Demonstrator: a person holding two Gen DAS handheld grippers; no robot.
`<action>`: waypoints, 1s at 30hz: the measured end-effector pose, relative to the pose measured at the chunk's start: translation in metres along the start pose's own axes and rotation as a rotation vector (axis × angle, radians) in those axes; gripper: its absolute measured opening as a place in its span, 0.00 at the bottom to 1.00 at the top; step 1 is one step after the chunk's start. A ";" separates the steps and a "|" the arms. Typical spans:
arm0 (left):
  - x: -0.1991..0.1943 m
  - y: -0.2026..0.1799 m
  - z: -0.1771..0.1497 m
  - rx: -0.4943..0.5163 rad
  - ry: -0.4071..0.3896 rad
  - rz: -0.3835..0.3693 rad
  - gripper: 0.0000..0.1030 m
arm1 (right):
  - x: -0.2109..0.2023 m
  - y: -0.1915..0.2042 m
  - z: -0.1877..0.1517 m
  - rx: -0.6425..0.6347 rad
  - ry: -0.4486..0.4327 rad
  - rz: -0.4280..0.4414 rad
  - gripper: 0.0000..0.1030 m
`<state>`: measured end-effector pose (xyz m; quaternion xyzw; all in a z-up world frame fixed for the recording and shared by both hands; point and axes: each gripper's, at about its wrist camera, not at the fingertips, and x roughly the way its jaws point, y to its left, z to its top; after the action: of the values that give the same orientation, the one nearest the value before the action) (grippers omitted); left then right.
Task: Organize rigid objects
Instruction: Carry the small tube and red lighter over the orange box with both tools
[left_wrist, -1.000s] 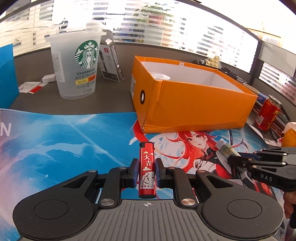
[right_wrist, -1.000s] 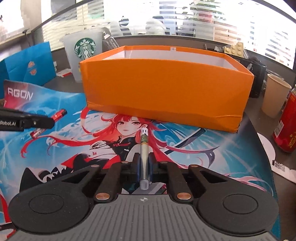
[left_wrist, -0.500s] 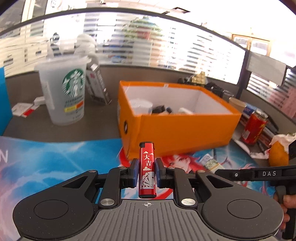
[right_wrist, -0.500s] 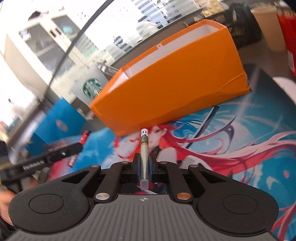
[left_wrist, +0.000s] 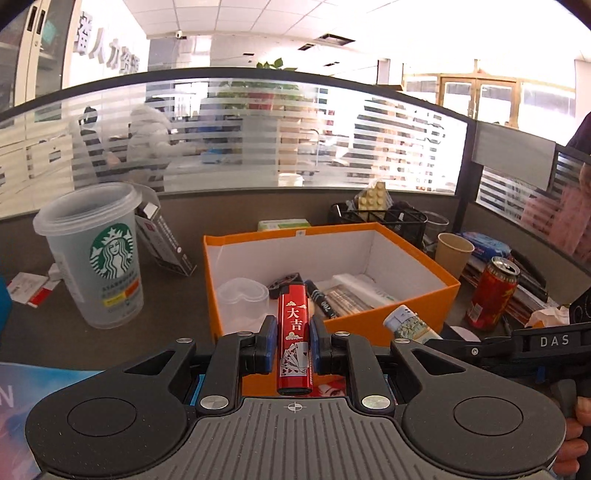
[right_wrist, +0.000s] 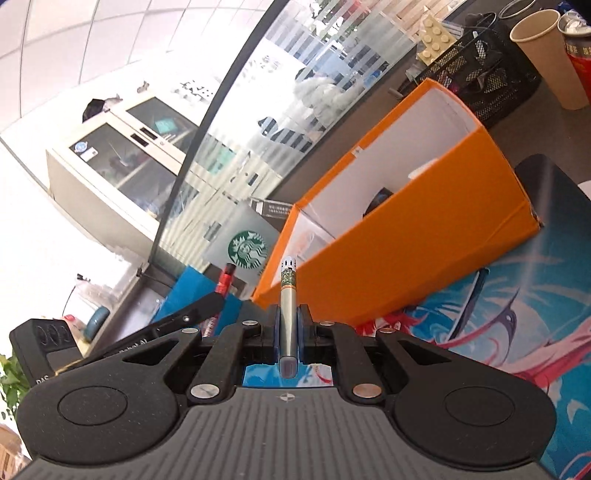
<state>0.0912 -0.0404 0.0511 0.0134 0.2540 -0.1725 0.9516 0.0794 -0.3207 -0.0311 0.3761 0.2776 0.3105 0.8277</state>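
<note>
Left wrist view gives me one red lighter with white characters and playing-card print (left_wrist: 294, 341), clamped between the blue pads of my left gripper (left_wrist: 293, 345). Its long axis runs straight along the fingers, black cap forward, held over the near wall of the single open orange cardboard box (left_wrist: 391, 317). Inside that box I count one clear heart-shaped plastic container (left_wrist: 242, 295), one black marker (left_wrist: 322, 303) and one flat clear-wrapped packet (left_wrist: 360, 293) (a dark item behind the lighter's cap I cannot identify). Beside the box stand one frosted Starbucks cup (left_wrist: 98, 254), one brown paper cup (left_wrist: 453, 254) and one red drink can (left_wrist: 493, 293).

My right gripper (right_wrist: 289, 332) is closed on one slim silver lighter with a patterned band and white vented tip (right_wrist: 287, 314); its long axis also follows the fingers, tip forward, aimed at the box's left corner. That view is rolled hard, so the box and anime-print desk mat (right_wrist: 517, 314) slant across it. From the left camera the right gripper (left_wrist: 417, 326) reaches in level from the right, just beside mine, with the hand (left_wrist: 570, 439) partly visible on its handle.
</note>
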 end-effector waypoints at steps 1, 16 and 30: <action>0.001 -0.001 0.002 0.005 -0.002 -0.002 0.16 | -0.001 0.000 0.003 0.006 -0.003 0.007 0.09; 0.040 -0.013 0.043 0.036 -0.004 0.004 0.16 | 0.005 0.001 0.052 0.010 -0.053 0.040 0.09; 0.091 -0.015 0.054 0.031 0.063 0.008 0.16 | 0.014 -0.013 0.086 0.024 -0.082 0.000 0.09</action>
<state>0.1860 -0.0897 0.0548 0.0345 0.2812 -0.1722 0.9434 0.1519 -0.3557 0.0035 0.3985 0.2473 0.2916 0.8337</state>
